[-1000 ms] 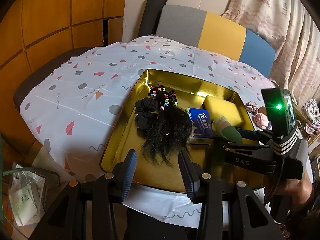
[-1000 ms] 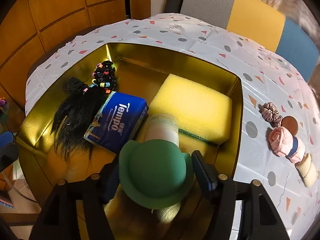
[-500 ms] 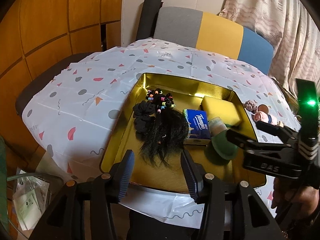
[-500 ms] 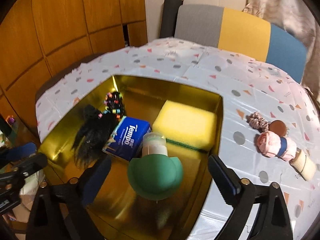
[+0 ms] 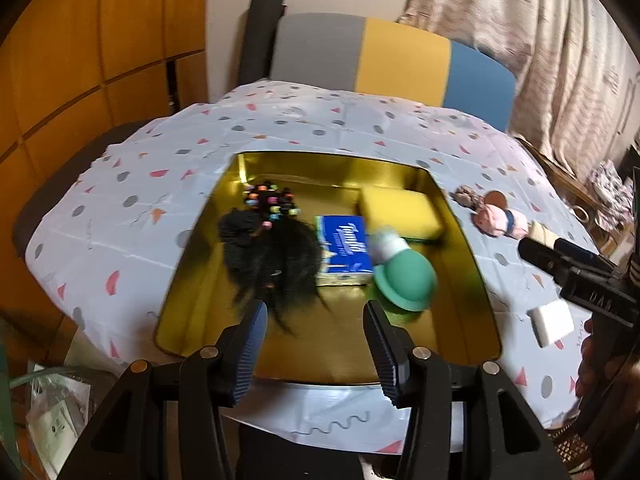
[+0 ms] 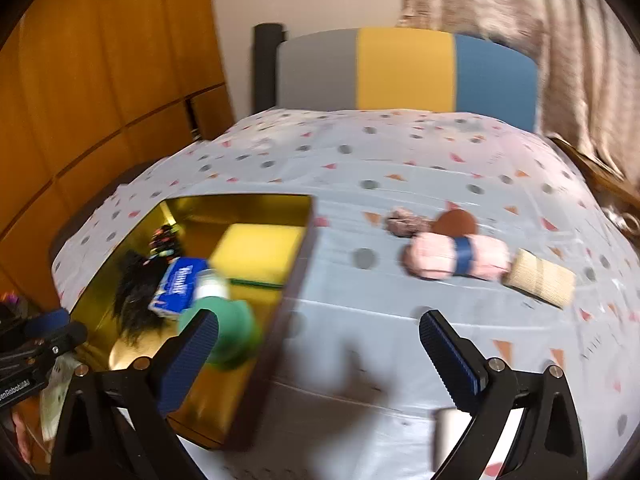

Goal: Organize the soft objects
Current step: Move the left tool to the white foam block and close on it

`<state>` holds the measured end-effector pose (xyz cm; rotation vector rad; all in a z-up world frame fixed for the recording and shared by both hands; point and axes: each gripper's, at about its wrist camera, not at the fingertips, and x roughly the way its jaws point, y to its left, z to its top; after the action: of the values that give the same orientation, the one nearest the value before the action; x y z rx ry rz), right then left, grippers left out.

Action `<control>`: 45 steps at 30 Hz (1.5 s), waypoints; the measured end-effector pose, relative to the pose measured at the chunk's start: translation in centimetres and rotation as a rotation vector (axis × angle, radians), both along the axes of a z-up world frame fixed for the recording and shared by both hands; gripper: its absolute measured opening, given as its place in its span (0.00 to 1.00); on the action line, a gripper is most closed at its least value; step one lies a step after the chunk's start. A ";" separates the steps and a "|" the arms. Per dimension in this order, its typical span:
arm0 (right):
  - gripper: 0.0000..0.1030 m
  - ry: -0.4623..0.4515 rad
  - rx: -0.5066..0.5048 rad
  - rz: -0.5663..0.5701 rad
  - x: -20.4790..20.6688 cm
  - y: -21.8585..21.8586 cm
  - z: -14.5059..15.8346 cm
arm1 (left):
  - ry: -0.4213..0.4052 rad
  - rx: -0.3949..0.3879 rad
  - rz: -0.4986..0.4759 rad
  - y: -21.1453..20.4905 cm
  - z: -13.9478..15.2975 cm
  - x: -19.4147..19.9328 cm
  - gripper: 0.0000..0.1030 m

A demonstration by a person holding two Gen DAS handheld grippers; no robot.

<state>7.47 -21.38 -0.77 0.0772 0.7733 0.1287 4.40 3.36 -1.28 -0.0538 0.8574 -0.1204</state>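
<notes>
- Tray (image 5: pixel 460 224) of gold metal at frame centre in the left view, already holding black hair piece (image 5: pixel 276 256), beaded hair ties (image 5: pixel 270 202), blue tissue pack (image 5: pixel 344 246), yellow sponge (image 5: pixel 400 214) and green-capped bottle (image 5: pixel 404 276).
- Left outside on the cloth (image 6: pixel 400 160), right half of the right view: brownish scrunchie (image 6: pixel 404 222), brown disc (image 6: pixel 458 222), pink roll (image 6: pixel 456 258), beige roll (image 6: pixel 540 278); white block (image 5: pixel 552 322) at lower right in the left view.
- Roughly half sorted, by the look of it.
- Right gripper (image 6: pixel 320 354): jaws just opened wide, nothing between the pads.
- Left gripper (image 5: pixel 316 346): jaws partly open, empty.
- Raised tray wall between grippers and loose items; open cloth around the rolls, room to approach from above.
</notes>
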 end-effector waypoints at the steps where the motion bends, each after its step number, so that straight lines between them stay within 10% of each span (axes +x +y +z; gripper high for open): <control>1: 0.98 -0.003 -0.001 -0.020 -0.3 -0.9 0.1 | -0.004 0.002 -0.015 -0.4 0.1 0.0 0.49; 14: 1.00 -0.004 0.010 -0.426 -5.5 -18.2 1.6 | -0.023 -0.020 -0.388 -9.6 1.1 -0.5 0.50; 26: 1.00 -0.041 0.239 -0.511 -7.6 -24.6 0.8 | 0.019 0.085 -0.829 -23.8 -2.1 -1.7 0.80; 33: 1.00 -0.084 0.343 -0.561 -8.5 -25.7 0.8 | 0.049 0.147 -0.930 -28.4 -5.1 -0.9 1.00; 45: 1.00 -0.088 0.383 -0.571 -8.8 -26.3 0.7 | 0.100 0.254 -0.998 -32.8 -7.6 1.2 1.00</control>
<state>-1.29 -47.70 -0.10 0.6452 0.6057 -0.2635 5.58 -29.39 -8.90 0.6196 0.9282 -0.9456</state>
